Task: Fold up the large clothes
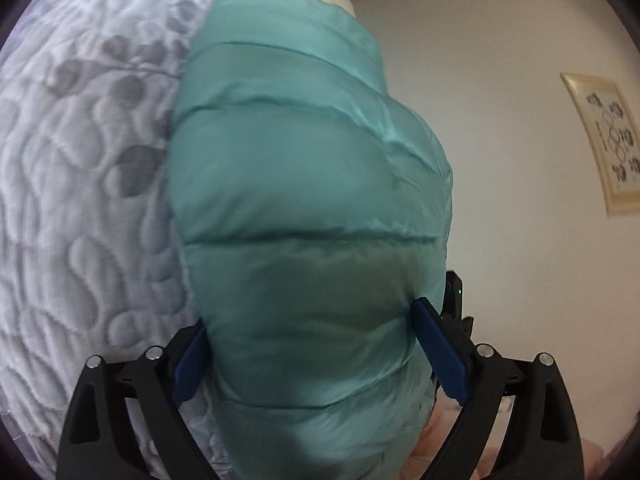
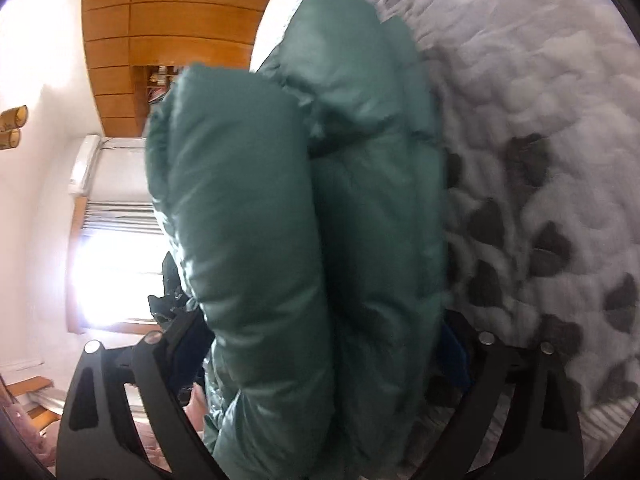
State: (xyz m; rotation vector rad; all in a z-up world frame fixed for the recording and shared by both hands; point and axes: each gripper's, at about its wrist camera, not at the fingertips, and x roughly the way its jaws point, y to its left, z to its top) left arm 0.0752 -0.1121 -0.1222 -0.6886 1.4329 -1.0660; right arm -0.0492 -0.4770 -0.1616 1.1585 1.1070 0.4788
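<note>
A puffy teal quilted jacket fills the middle of the left wrist view, lifted off the quilted bed cover. My left gripper is shut on the jacket, its blue pads pressing into the padding on both sides. In the right wrist view the same jacket hangs doubled in two thick layers beside the bed cover. My right gripper is shut on the jacket's folded edge; its pads are mostly hidden by the fabric.
A white wall with a framed picture lies right in the left wrist view. The right wrist view shows a wooden wardrobe, a bright window and an air conditioner. The bed cover is white with grey leaves.
</note>
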